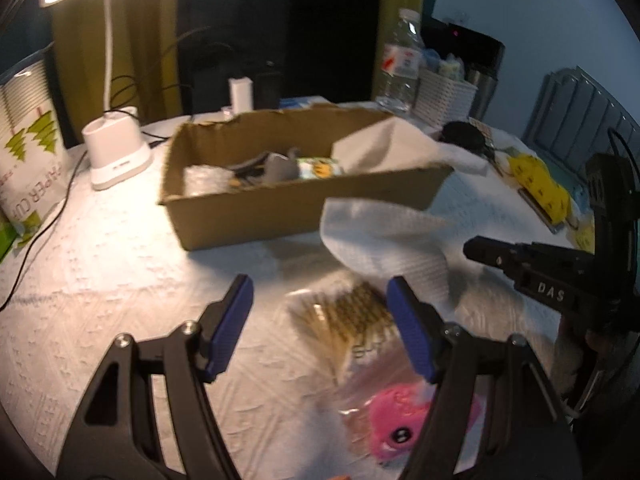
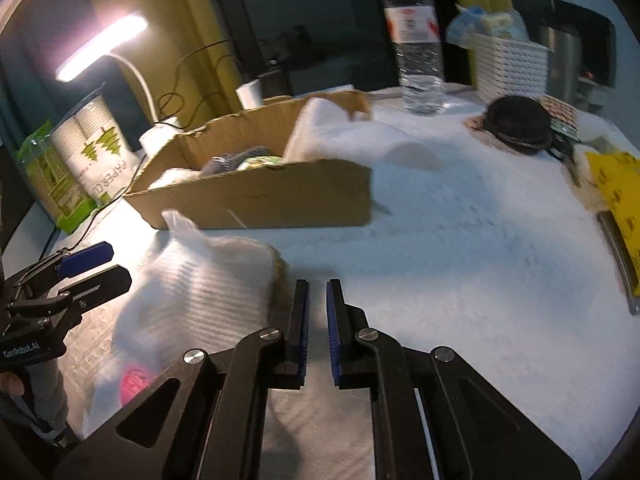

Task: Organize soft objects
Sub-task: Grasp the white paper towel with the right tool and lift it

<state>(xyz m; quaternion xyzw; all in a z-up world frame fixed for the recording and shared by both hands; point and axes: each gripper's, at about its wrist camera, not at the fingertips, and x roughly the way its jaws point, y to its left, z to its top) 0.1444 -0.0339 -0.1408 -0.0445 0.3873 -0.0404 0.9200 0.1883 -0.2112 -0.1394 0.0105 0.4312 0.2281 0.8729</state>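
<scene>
My left gripper (image 1: 320,312) has its jaws standing part-open over the tablecloth (image 1: 120,280), nothing pinched between the blue pads (image 1: 234,328). Under and just past it lies a clear plastic bag (image 1: 360,360) w/ a tan print on it and a pink plush toy (image 1: 400,412) inside (blurred, so I can't read the print). The right-hand pad sits over the bag's edge; whether it touches I can't tell.

My right gripper (image 2: 318,292) has its jaws nearly together, only a thin slit left between the pads, and I see nothing caught in that slit. No earlier view to compare. In the left wrist view it shows as a black arm coming in from the right, tip near a white bubble-wrap sheet (image 1: 380,236). From the right wrist view that same sheet (image 2: 192,284) lies just left of the pads, draped over the bag; the pink toy (image 2: 134,380) peeks out below it.

Cardboard box (image 1: 280,204) sits behind, near table centre, holding a grey soft item (image 1: 280,166), a small printed pack and a white cloth (image 1: 384,144) hanging over its right rim. Water bottle (image 2: 416,40) and white basket (image 2: 508,68) stand at the far edge. Desk lamp (image 1: 116,152) at left, paper-cup pack (image 1: 28,140) beside it. Black round pouch (image 2: 516,124) and yellow item (image 2: 620,188) far right.
</scene>
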